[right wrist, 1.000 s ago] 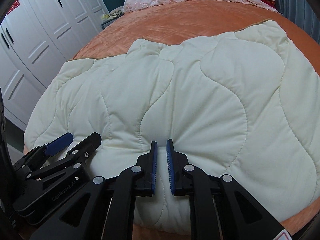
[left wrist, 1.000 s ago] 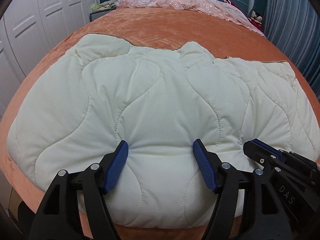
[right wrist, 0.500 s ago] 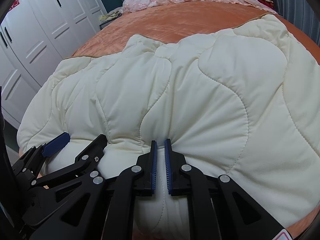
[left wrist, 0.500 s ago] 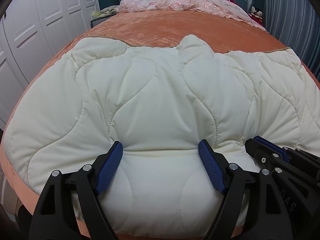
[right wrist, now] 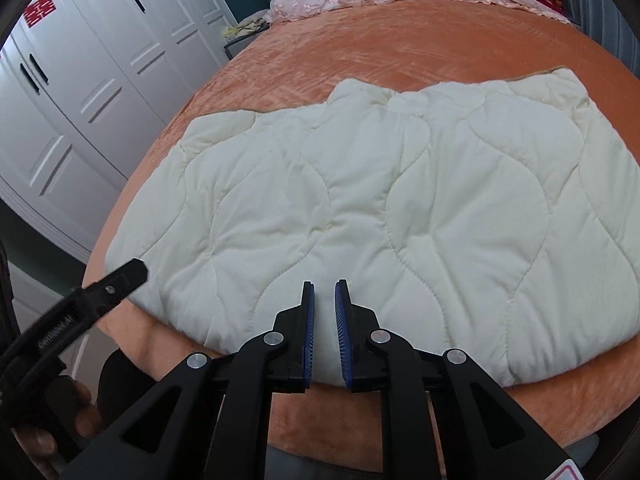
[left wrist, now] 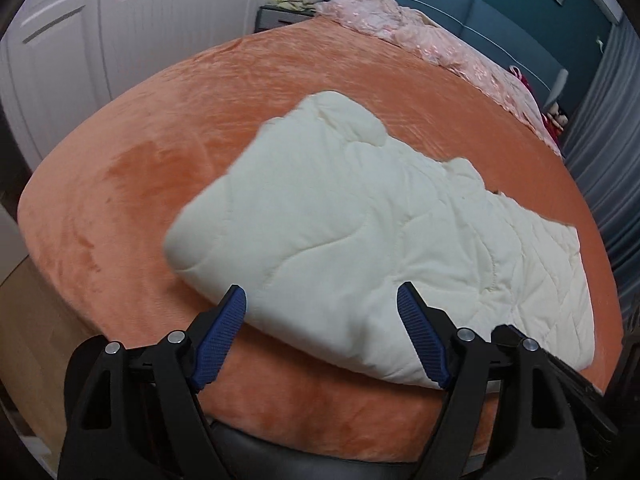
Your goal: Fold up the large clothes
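Left wrist view: left gripper (left wrist: 321, 328) spread wide, holding nothing, hovering over the near edge of the cream quilted garment (left wrist: 380, 232). Garment lies flat on the orange bed (left wrist: 140, 168), already doubled into a thick slab near the foot edge. Some motion blur.

Right wrist view: right gripper (right wrist: 324, 330) nearly pressed together with a thin gap; near hem of the cream quilted garment (right wrist: 380, 208) sits right at the tips, cannot tell if any fabric is pinched. Left gripper (right wrist: 108, 286) comes in from the left, off the cloth.

Likely next fold: take both near corners with a deep bite, since the padding is bulky and slippery, lift evenly, carry across and line up the edges before letting go.
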`<act>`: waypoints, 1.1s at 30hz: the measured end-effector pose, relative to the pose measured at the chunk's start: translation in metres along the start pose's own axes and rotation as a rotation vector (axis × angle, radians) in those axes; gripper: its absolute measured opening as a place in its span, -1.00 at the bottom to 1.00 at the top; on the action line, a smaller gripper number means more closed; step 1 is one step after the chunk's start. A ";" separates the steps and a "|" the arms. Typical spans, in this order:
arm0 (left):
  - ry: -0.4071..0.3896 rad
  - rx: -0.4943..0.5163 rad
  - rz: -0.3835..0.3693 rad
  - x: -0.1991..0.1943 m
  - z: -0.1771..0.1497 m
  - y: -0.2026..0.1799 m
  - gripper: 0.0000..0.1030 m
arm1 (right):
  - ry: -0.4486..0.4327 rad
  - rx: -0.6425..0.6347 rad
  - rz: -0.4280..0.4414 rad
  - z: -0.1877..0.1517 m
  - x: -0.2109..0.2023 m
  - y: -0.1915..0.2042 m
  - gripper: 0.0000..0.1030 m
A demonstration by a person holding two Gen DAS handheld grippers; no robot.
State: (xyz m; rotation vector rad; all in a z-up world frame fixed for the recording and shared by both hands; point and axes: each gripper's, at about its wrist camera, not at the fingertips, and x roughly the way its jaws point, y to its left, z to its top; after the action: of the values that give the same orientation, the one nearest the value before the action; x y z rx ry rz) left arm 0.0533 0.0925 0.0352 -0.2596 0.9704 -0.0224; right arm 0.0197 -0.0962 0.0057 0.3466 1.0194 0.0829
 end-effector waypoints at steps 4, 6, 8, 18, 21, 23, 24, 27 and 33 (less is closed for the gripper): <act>0.050 -0.145 -0.014 0.007 0.001 0.045 0.47 | 0.032 0.005 -0.012 -0.009 0.013 0.000 -0.74; 0.080 -0.201 -0.028 0.015 -0.001 0.060 0.47 | 0.036 -0.008 -0.025 -0.011 0.016 0.001 -0.75; 0.103 -0.252 -0.077 0.023 -0.003 0.067 0.47 | 0.046 -0.030 -0.041 -0.012 0.021 0.002 -0.76; 0.164 -0.292 -0.217 0.055 0.005 0.041 0.11 | 0.055 -0.017 -0.037 -0.014 0.032 -0.005 -0.81; 0.125 -0.205 -0.176 0.040 0.012 0.022 -0.33 | 0.058 -0.024 -0.056 -0.012 0.024 -0.001 -0.83; 0.099 -0.173 -0.182 0.029 0.017 0.016 -0.51 | 0.067 -0.031 -0.059 -0.013 0.015 0.002 -0.83; 0.088 -0.164 -0.192 0.022 0.019 0.014 -0.54 | 0.070 -0.036 -0.058 -0.016 0.011 0.002 -0.83; 0.058 -0.138 -0.233 0.000 0.024 0.008 -0.62 | 0.087 -0.028 -0.057 -0.026 0.008 -0.004 -0.86; -0.023 -0.014 -0.289 -0.053 0.028 -0.019 -0.74 | 0.102 -0.012 -0.024 -0.031 0.008 -0.005 -0.91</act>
State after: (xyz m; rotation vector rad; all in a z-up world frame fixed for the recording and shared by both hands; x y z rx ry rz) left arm 0.0481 0.0870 0.0972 -0.4110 0.9036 -0.2764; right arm -0.0032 -0.0915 -0.0170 0.3220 1.1238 0.0859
